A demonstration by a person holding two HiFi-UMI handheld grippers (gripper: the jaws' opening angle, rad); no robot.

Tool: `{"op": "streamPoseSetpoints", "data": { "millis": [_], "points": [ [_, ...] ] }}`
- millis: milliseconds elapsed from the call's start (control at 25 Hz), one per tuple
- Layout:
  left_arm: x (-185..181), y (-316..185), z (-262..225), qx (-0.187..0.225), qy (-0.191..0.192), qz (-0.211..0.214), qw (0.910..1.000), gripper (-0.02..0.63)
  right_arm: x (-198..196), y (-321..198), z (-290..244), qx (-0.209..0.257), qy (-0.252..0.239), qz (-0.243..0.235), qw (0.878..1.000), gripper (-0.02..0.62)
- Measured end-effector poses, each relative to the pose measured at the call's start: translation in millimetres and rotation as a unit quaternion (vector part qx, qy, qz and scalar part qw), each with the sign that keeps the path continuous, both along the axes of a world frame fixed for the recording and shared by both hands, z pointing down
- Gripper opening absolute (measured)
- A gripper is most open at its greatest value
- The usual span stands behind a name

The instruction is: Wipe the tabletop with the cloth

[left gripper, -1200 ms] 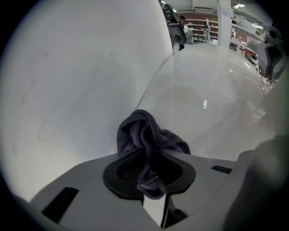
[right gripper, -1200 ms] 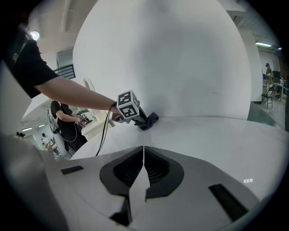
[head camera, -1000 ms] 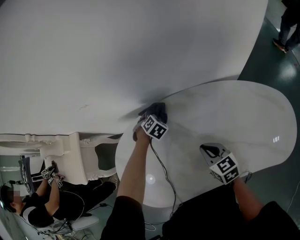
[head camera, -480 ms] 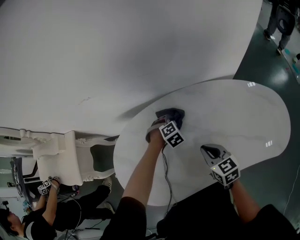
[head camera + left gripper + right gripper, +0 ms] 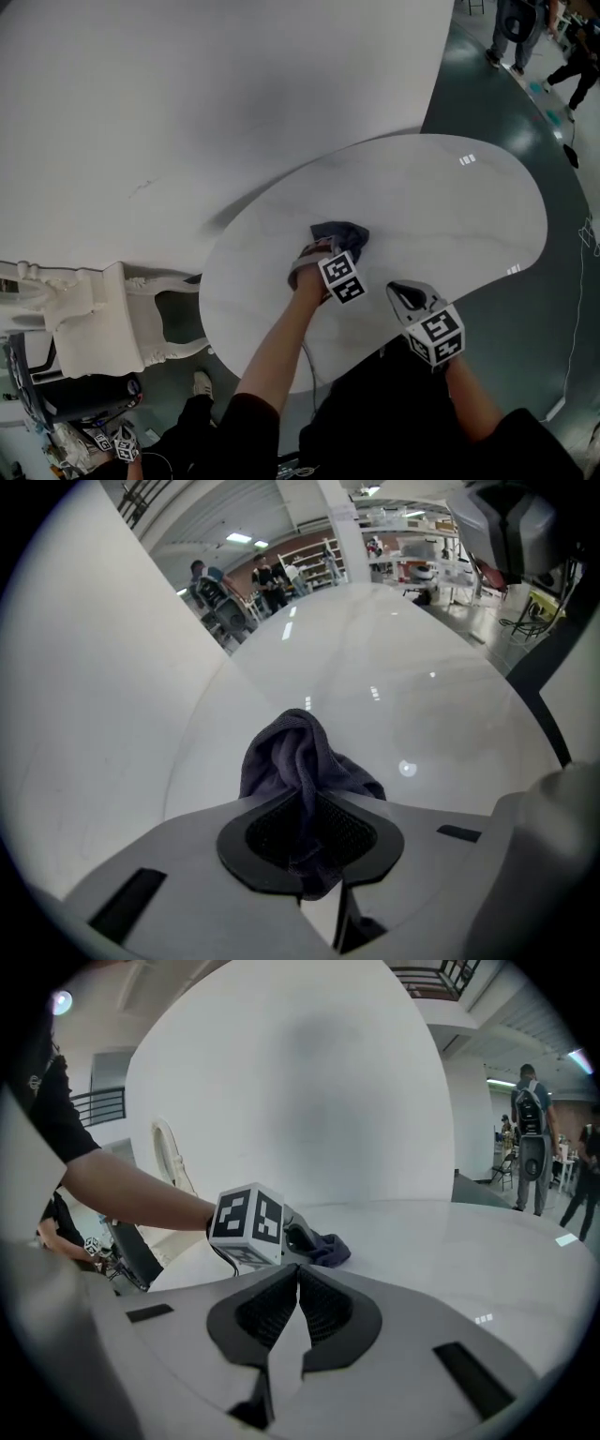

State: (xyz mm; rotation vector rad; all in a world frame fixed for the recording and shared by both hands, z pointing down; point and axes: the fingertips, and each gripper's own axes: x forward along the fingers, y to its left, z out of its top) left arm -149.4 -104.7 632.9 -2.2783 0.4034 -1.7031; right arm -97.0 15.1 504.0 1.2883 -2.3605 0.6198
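The dark grey cloth (image 5: 348,232) lies bunched on the white oval tabletop (image 5: 450,197), left of its middle. My left gripper (image 5: 330,246) points steeply down and is shut on the cloth (image 5: 295,761), pressing it on the table; a fold runs between the pads. Its jaws have just closed a little tighter on that fold. My right gripper (image 5: 405,294) hovers over the table's near edge, shut with nothing in it (image 5: 298,1283). In the right gripper view the left gripper's marker cube (image 5: 247,1223) and the cloth (image 5: 330,1252) sit straight ahead.
A tall curved white wall (image 5: 187,94) borders the table's far left side. A white ornate chair (image 5: 103,309) stands at the left. Several people (image 5: 525,28) stand on the dark floor at the top right. A cable (image 5: 315,364) hangs below my left arm.
My left gripper has dragged the cloth from the table's edge by the wall toward the middle. The right gripper has shifted slightly left along the near edge.
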Motion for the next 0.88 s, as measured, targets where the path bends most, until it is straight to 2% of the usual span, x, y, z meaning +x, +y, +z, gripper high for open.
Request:
{"op": "streamPoseSetpoints", "data": {
  "millis": [400,680,880],
  "points": [
    [52.5,96.4,1.6,-0.014,-0.012,0.015,0.9997,0.055,66.8,51.2,-7.0,0.013,-0.023,0.044,0.999,0.014],
    [61.8,136.8,5.5,-0.02,-0.028,-0.005,0.9994,0.055,94.7,106.0,6.6,0.01,-0.043,0.053,0.998,0.014],
    [63.7,170.3,8.1,-0.023,-0.031,-0.017,0.9991,0.055,109.2,120.4,3.9,0.02,-0.053,0.062,0.996,0.014]
  ]
}}
